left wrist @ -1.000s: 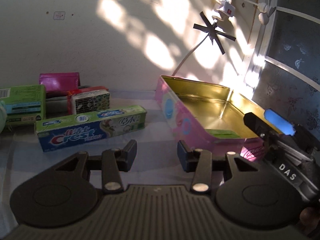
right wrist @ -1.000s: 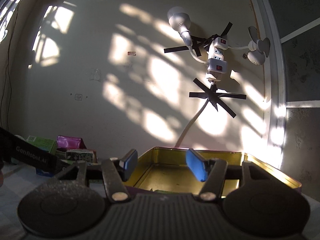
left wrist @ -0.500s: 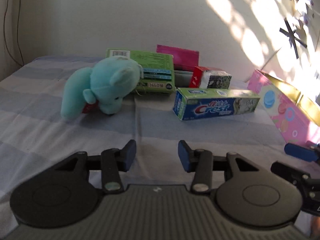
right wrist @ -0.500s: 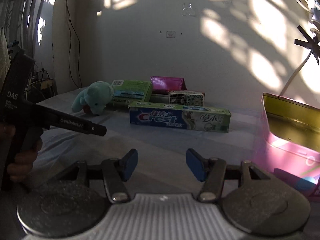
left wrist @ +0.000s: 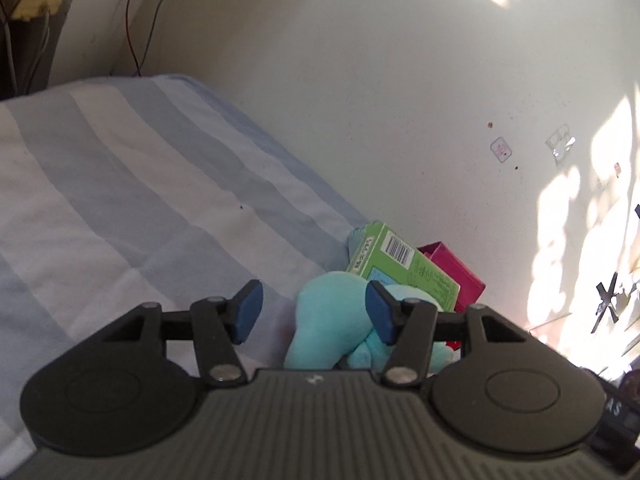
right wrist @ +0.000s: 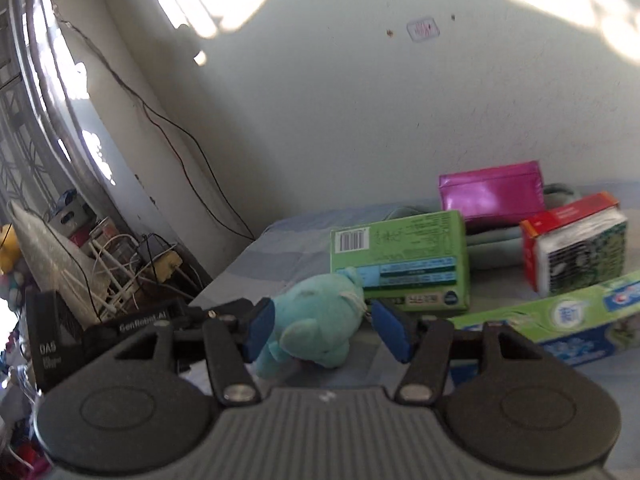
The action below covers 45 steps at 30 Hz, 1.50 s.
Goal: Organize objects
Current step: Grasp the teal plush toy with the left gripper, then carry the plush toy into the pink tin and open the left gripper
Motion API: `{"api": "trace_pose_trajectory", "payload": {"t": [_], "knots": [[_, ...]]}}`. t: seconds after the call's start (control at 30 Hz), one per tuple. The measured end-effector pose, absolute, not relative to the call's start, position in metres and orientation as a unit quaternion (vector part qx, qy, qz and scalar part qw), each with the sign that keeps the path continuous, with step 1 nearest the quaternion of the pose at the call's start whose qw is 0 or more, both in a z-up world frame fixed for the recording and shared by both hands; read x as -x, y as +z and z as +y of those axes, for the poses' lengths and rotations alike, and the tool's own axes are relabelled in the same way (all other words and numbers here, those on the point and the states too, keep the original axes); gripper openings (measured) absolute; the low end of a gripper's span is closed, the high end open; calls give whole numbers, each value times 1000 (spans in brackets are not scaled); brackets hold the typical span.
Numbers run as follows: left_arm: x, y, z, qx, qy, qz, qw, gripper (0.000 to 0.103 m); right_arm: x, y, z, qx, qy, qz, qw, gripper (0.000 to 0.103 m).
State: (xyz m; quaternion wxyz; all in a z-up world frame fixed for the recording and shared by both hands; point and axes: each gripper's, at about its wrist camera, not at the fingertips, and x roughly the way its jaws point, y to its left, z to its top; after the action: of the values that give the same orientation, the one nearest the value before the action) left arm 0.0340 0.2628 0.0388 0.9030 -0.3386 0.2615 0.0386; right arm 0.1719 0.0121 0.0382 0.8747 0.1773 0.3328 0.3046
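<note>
Right wrist view: right gripper (right wrist: 323,330) unclenched, teal plush bear (right wrist: 320,316) ahead between its pads; green box (right wrist: 404,260) behind, toothpaste box (right wrist: 560,324) to its right.

Left gripper (left wrist: 312,312) released, jaws just widening, bear (left wrist: 336,328) beyond them.

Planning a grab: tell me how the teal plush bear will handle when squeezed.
The bear looks soft and stuffed, so it will likely squash between the pads and feel light. Lying on its side on the sheet, it probably won't roll, but limbs may flop.

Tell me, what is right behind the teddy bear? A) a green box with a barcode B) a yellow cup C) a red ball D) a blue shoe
A: in the right wrist view a green box with a barcode on its corner stands just behind the teal teddy bear on the striped sheet.
</note>
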Motion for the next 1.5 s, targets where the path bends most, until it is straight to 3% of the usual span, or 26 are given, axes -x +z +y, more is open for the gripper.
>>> {"api": "trace_pose_trajectory", "payload": {"t": [0.1, 0.17, 0.27, 0.73, 1.1, 1.5], "knots": [[-42, 27, 256, 359, 11, 273, 893, 59, -199, 15, 31, -197, 300, 379, 853, 55], [-40, 26, 245, 361, -32, 280, 889, 43, -193, 9, 32, -175, 296, 370, 863, 50], [-28, 32, 219, 319, -54, 283, 903, 42, -172, 7, 18, -154, 297, 372, 866, 47], [12, 34, 83, 204, -184, 312, 909, 40, -23, 6, -116, -133, 225, 299, 918, 47], [-41, 94, -59, 120, -291, 244, 917, 40, 11, 56, -228, -122, 79, 131, 981, 47], [-97, 70, -194, 58, -338, 294, 892, 42, 6, 32, -335, -113, -52, 149, 981, 50]]}}
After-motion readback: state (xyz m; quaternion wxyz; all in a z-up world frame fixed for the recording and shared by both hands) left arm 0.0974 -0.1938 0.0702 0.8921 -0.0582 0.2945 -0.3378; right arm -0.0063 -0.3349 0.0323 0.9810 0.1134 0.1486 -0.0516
